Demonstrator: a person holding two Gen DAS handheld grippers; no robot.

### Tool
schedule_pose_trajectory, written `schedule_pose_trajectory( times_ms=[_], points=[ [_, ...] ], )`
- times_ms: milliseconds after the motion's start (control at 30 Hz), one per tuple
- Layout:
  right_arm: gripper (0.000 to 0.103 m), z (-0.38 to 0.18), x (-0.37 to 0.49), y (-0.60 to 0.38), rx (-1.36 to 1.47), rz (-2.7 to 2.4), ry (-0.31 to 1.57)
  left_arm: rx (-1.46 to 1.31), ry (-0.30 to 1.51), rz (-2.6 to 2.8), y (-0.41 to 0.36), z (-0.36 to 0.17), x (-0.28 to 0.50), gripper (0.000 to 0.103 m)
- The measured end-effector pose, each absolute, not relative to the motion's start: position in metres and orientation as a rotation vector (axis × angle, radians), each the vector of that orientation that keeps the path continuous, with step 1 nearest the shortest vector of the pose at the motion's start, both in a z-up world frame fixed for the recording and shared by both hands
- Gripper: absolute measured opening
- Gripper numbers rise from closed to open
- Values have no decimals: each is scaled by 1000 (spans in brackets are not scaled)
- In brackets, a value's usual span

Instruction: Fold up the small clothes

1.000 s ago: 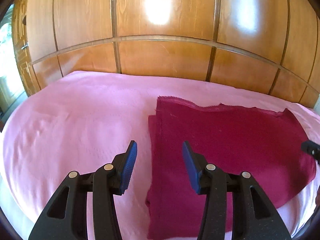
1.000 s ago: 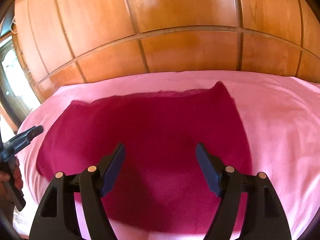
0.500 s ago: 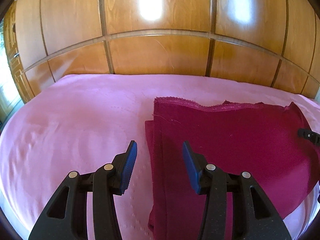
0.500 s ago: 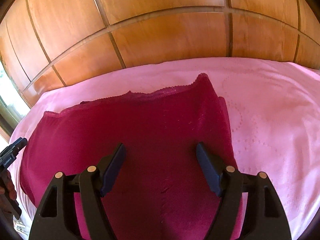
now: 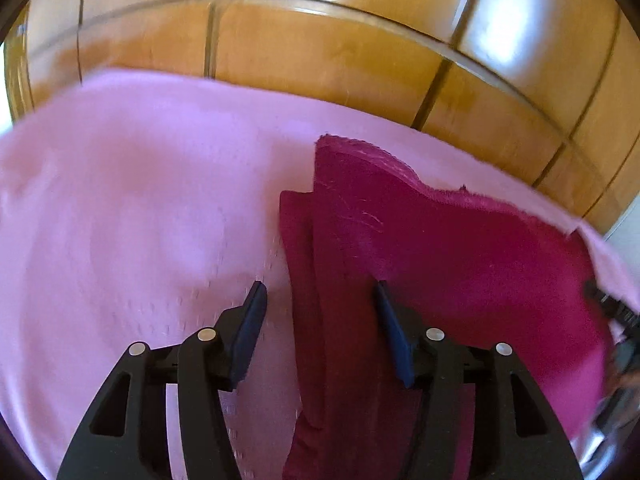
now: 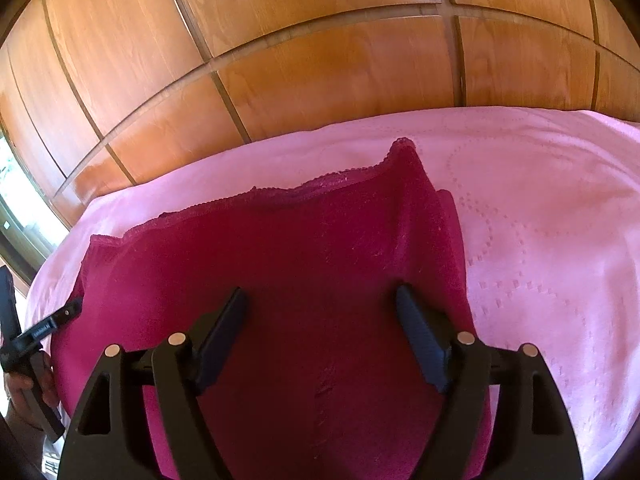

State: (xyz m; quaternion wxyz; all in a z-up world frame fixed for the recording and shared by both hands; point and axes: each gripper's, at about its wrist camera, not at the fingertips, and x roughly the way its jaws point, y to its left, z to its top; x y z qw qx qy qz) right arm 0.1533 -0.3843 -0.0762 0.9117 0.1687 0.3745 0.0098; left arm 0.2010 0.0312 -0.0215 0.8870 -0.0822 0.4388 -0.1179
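Because it lies limp on the pink sheet, the crimson garment looks light and soft; best pinched at its lace-trimmed edge. Left gripper and right gripper have just been opening, both spread, pinching nothing.

black gripper, blue pads, silver rivets

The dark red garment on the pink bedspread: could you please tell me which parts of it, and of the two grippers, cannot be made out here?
- Garment, near edge: cut off by the bottom of both wrist views and covered by the gripper bodies.
- Garment type: unclear, it lies partly folded.
- Left view: motion blur smears the bedspread.
- Right gripper in the left view: only a blurred tip at the edge.
- Contact between fingers and cloth: not visible.
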Motion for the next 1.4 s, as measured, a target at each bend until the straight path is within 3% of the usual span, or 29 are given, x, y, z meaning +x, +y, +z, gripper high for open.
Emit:
schedule_pose_trajectory(
  times_ms=[333,433,533,800,967,1033,1133,1200,1233,1400],
  points=[
    [87,-74,154,-379,307,34,792,-209,753,-209,37,32,176,54],
    [87,-75,153,-381,323,36,793,-142,795,-219,22,24,183,48],
    [86,-76,154,-388,375,50,788,-78,951,-192,12,-17,209,47],
    [81,-45,145,-401,377,-7,749,-147,857,-169,32,9,199,48],
    [68,-38,166,-420,366,-87,755,-232,892,-155,47,13,228,48],
    [56,-44,182,-426,369,-113,783,-238,911,-150,47,7,240,48],
    [47,-55,207,-429,366,-126,833,-259,934,-206,44,-1,255,27],
    [17,-61,216,-427,358,-116,868,-267,928,-240,42,-1,258,3],
    [8,-61,219,-426,335,-122,873,-259,905,-250,40,3,257,3],
    [6,-30,197,-434,356,-125,727,-265,793,-246,41,21,251,2]
  ],
)
